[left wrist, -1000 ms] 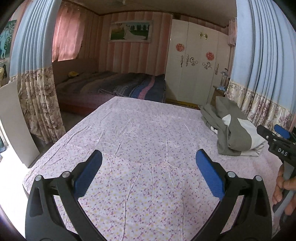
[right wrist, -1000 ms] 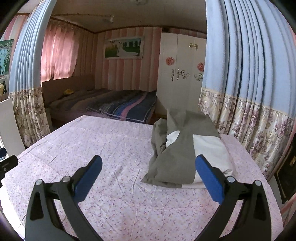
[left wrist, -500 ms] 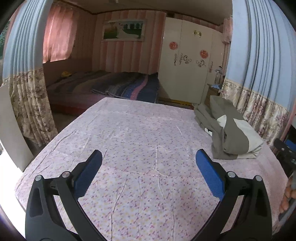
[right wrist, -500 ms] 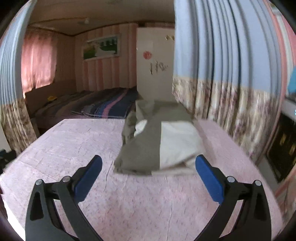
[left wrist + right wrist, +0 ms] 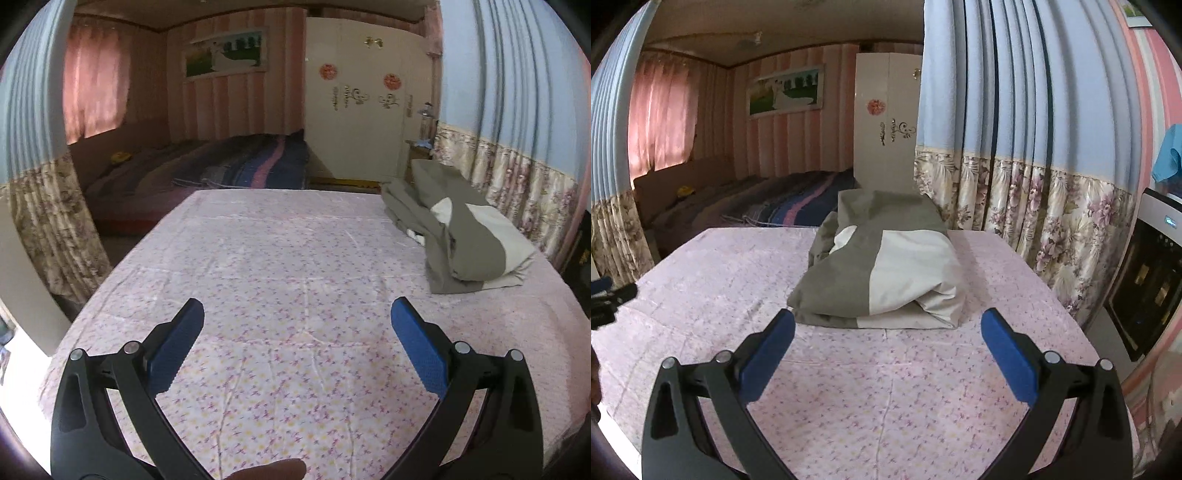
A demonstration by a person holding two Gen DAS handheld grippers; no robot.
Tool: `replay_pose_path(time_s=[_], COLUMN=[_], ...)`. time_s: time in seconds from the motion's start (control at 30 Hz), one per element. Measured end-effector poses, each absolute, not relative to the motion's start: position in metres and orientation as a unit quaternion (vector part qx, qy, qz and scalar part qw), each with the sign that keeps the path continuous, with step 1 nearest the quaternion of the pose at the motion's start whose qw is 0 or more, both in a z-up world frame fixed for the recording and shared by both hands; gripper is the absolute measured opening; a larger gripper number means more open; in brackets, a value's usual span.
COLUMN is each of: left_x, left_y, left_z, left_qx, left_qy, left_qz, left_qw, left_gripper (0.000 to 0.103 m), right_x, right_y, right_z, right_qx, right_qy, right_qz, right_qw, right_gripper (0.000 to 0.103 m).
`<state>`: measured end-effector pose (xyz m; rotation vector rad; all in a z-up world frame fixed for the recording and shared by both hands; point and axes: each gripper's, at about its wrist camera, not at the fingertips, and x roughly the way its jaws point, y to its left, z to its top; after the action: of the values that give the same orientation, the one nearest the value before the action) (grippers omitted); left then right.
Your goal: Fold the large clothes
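A bundled grey and cream garment [image 5: 882,269] lies on the pink flowered cloth [image 5: 886,387] that covers the table. In the left wrist view the same garment [image 5: 461,236] sits at the far right of the cloth [image 5: 280,302]. My right gripper [image 5: 886,332] is open, just short of the bundle's near edge, with nothing between its blue pads [image 5: 1004,354]. Over the middle of the cloth, my left gripper [image 5: 295,321] hangs open and empty. The left gripper's tip [image 5: 613,295] shows at the left edge of the right wrist view.
Flowered blue curtains [image 5: 1034,177] hang close along the table's right side. A dark appliance [image 5: 1148,284] stands at the right. Beyond the table are a bed [image 5: 207,173] and a white wardrobe [image 5: 362,110]. A fingertip [image 5: 269,470] shows at the bottom of the left wrist view.
The right gripper has swung right and closer to the garment, which now lies centred ahead of it. The left view has turned right; the right gripper and hand have left its frame.
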<state>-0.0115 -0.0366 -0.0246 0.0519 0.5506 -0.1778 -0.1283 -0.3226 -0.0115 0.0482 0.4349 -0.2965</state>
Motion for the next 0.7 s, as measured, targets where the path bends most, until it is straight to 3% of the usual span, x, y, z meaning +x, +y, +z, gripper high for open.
replay_pose_path(time_s=[0.7], left_x=[-0.002], left_y=[-0.027], left_z=[-0.035], left_qx=[0.026], left_qy=[0.262], left_qz=[-0.051], left_qw=[0.963], left_gripper=[0.100], right_x=[-0.102], right_y=[-0.328], right_z=[-0.024], right_qx=[0.029], right_qy=[0.236], right_qz=[-0.147], right_qw=[0.960], right_gripper=[0.101])
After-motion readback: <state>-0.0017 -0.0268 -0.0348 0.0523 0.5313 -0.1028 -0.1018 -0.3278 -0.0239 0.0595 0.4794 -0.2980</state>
